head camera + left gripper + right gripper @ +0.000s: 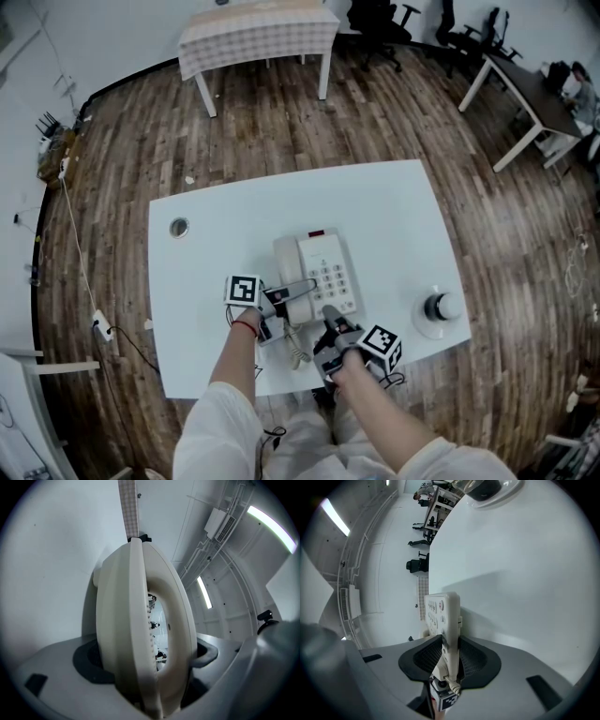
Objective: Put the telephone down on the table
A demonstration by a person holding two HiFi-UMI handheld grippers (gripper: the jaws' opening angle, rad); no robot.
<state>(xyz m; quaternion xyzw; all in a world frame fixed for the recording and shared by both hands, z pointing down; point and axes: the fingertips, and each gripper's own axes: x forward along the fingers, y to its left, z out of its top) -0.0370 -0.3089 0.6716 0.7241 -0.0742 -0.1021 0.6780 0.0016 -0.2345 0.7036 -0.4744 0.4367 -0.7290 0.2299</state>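
Cream handset (140, 634) sits clamped in the left gripper (294, 292); the right gripper (330, 321) pinches the telephone base (323, 267) at its near edge.

The head view looks steeply down from above the near edge of the white table (394, 216), far enough back to take in the whole top and the surrounding wood floor (281, 131).

The left gripper view is rolled sideways and sits almost against the handset (136, 634), which fills the frame.

The right gripper view is also rolled. It looks along the tabletop from close behind the telephone (443, 616).

All three views share the telephone and the checked table (258, 33) beyond it.
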